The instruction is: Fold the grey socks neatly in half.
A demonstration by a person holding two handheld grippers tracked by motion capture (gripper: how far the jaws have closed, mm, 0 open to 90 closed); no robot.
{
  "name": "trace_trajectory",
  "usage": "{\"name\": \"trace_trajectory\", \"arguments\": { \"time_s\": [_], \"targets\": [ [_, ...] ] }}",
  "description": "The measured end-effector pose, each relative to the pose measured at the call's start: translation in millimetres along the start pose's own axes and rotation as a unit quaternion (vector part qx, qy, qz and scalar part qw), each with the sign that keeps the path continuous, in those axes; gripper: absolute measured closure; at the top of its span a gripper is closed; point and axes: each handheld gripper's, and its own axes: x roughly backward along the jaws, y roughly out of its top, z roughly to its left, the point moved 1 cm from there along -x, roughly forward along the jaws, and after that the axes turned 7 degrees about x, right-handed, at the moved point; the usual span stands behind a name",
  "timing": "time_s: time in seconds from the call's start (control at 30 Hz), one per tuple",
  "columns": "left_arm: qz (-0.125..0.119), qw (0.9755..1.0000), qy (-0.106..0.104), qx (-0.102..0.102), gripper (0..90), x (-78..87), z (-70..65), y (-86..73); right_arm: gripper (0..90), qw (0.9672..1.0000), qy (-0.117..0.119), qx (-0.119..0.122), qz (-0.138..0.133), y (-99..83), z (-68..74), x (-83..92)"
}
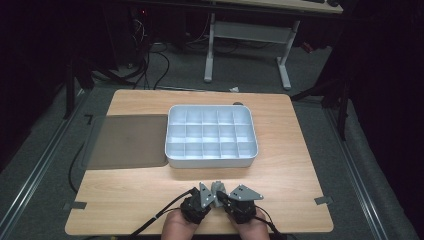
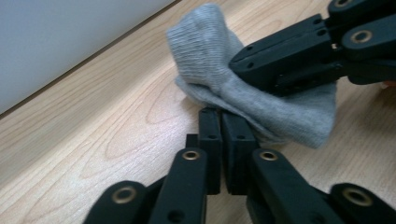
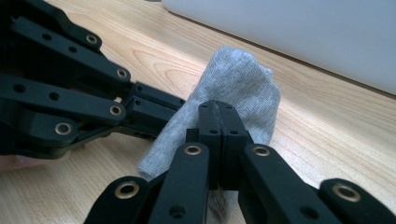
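Both sets of jaws are pinched tight on the grey sock [image 2: 261, 100], each on its own bit of fabric. Your left gripper [image 2: 223, 119] bites the lower fold; your right gripper [image 3: 218, 112] clamps the sock's middle, knit bunched around the tips. The two grippers meet almost tip to tip, crossing at an angle over the sock. In the high view the sock [image 1: 218, 187] sits between the left gripper [image 1: 212, 192] and right gripper [image 1: 220, 194], low on the wooden table [image 1: 125, 192] near your edge. The white compartment tray [image 1: 172, 161] lies just beyond, the dark mat [image 1: 127, 142] beside it on the left.
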Motion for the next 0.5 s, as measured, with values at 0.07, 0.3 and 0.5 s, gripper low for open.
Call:
{"name": "trace_trajectory", "arguments": {
  "time_s": [0.07, 0.3, 0.5],
  "targets": [
    [-0.002, 0.9999, -0.003, 0.012, 84.0, 1.5, 4.2, -1.9, 90.0, 1.0000, 0.002, 0.001, -0.001, -0.7, -0.4, -0.3],
    [-0.053, 0.9970, -0.024, 0.050, 89.4, 19.3, 14.5, 3.4, 90.0, 1.0000, 0.005, 0.002, -0.004, -1.9, -0.7, -0.3],
    [-0.087, 0.9943, -0.045, 0.043, 90.0, 28.0, 7.7, 25.5, 90.0, 1.0000, 0.005, 0.003, -0.004, -1.8, -0.6, -0.4]
  ]
}}
